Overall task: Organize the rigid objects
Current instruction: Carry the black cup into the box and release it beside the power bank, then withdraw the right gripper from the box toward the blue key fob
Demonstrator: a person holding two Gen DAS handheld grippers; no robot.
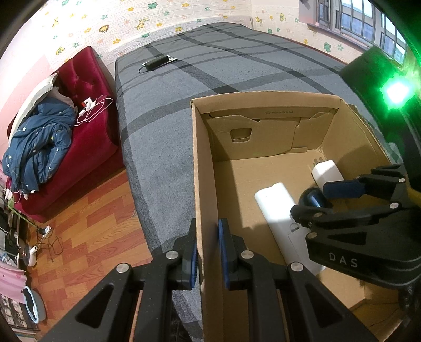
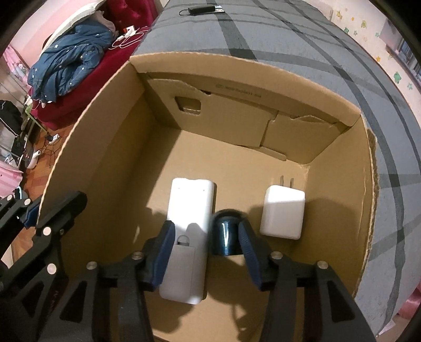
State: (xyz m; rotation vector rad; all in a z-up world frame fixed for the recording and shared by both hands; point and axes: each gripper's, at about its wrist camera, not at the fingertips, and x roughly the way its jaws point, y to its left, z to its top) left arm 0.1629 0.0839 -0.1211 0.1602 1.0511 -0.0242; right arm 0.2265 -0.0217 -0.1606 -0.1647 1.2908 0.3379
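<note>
An open cardboard box (image 1: 202,163) (image 2: 86,136) stands on the grey bed. Inside lie a long white remote-like device (image 2: 188,236) (image 1: 279,213), a white plug charger (image 2: 282,211) (image 1: 326,171) and a dark blue cylinder (image 2: 227,236) (image 1: 313,198). My left gripper (image 1: 208,255) is shut on the box's left wall; it also shows in the right wrist view (image 2: 36,213). My right gripper (image 2: 205,252) (image 1: 313,200) is open inside the box; the blue cylinder sits loose by its right finger, blurred.
A black power brick (image 1: 156,63) (image 2: 202,10) lies far back on the bed. A red sofa (image 1: 86,110) with a blue jacket (image 1: 36,147) and white cables stands left. Wood floor (image 1: 86,236) lies below left.
</note>
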